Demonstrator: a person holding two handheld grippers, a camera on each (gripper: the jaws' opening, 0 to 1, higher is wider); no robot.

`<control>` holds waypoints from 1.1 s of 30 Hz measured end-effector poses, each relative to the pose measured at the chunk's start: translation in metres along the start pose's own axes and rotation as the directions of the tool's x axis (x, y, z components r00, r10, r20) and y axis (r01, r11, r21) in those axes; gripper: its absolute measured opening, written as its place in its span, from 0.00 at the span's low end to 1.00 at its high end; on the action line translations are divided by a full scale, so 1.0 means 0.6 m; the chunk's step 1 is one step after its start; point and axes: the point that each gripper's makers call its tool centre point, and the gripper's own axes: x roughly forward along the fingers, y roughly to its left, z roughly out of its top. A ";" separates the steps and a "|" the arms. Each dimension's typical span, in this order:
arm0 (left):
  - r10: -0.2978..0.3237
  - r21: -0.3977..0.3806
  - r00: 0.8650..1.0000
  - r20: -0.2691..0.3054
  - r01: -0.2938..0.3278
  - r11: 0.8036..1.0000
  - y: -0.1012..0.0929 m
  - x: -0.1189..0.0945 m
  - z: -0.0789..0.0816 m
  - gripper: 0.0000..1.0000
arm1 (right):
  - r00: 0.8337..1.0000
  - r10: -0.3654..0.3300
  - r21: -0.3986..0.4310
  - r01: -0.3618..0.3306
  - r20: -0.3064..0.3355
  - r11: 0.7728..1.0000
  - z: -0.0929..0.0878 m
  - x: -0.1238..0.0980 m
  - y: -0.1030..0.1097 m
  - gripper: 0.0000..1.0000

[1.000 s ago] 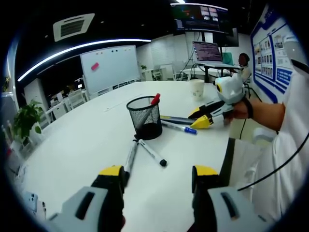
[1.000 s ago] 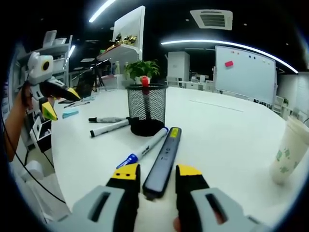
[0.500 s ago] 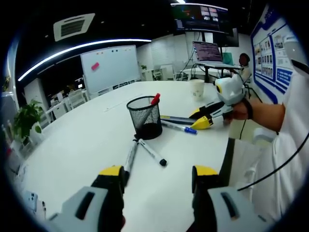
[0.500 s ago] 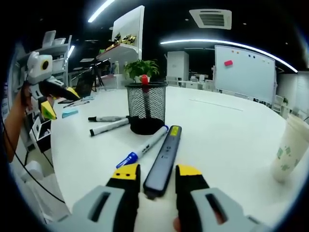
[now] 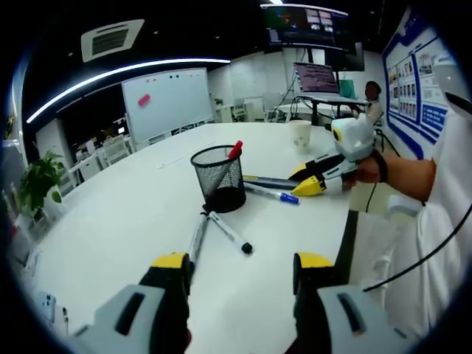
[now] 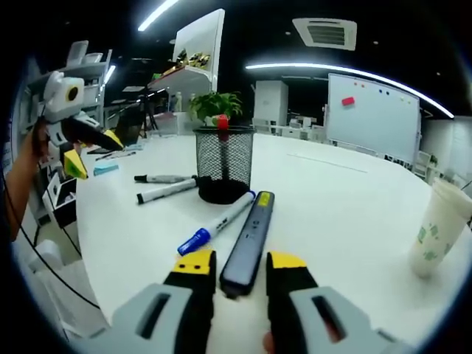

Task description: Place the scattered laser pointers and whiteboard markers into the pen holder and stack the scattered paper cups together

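Laser pointer (image 6: 248, 237), dark flat bar with yellow label, print unreadable; lies on white table (image 6: 354, 214), long axis toward mesh pen holder (image 6: 224, 164), near end between spread right tongs (image 6: 233, 265). Blue-capped marker (image 6: 217, 223) alongside. Paper cup (image 6: 434, 229) with green print, upright, well apart. Left tongs (image 5: 240, 262) spread, holding nothing

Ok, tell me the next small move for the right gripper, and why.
Probably close the right gripper on the laser pointer. Its near end already lies between the open jaws, flat on the table, so a grip looks ready. Then it can go into the pen holder just beyond.
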 end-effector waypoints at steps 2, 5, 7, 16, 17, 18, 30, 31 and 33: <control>0.002 -0.001 1.000 0.002 -0.002 1.000 0.001 0.000 0.001 0.57 | 1.000 -0.004 -0.012 0.004 0.005 1.000 0.001 0.000 0.001 0.28; 0.003 -0.002 1.000 0.001 -0.003 1.000 0.001 0.000 0.000 0.57 | 1.000 -0.006 -0.016 0.006 0.005 1.000 0.001 0.000 0.001 0.28; 0.002 -0.003 1.000 0.001 -0.002 1.000 0.001 0.000 -0.001 0.57 | 1.000 -0.006 -0.012 0.006 0.006 1.000 0.001 0.000 0.002 0.27; 0.003 -0.002 1.000 -0.001 -0.003 1.000 0.002 0.000 -0.001 0.57 | 1.000 -0.014 -0.013 0.014 0.013 1.000 0.002 0.002 0.002 0.25; 0.003 -0.002 1.000 -0.001 -0.003 1.000 0.002 0.000 -0.001 0.57 | 1.000 -0.018 -0.014 0.019 0.015 1.000 0.002 0.002 0.002 0.24; 0.003 -0.003 1.000 -0.001 -0.003 1.000 0.002 0.000 -0.001 0.57 | 1.000 -0.020 -0.013 0.020 0.016 1.000 0.002 0.002 0.002 0.24; 0.004 -0.002 1.000 -0.005 -0.005 1.000 0.001 0.000 -0.001 0.57 | 0.998 -0.052 -0.003 0.052 0.021 0.999 0.001 0.002 -0.006 0.22; 0.005 -0.001 1.000 -0.005 -0.005 1.000 0.001 0.000 -0.001 0.57 | 0.998 -0.056 -0.002 0.056 0.021 0.998 0.001 0.002 -0.006 0.22; 0.004 -0.001 1.000 -0.005 -0.004 1.000 0.000 0.000 -0.001 0.57 | 0.998 -0.060 0.003 0.060 0.020 0.998 0.001 0.002 -0.008 0.22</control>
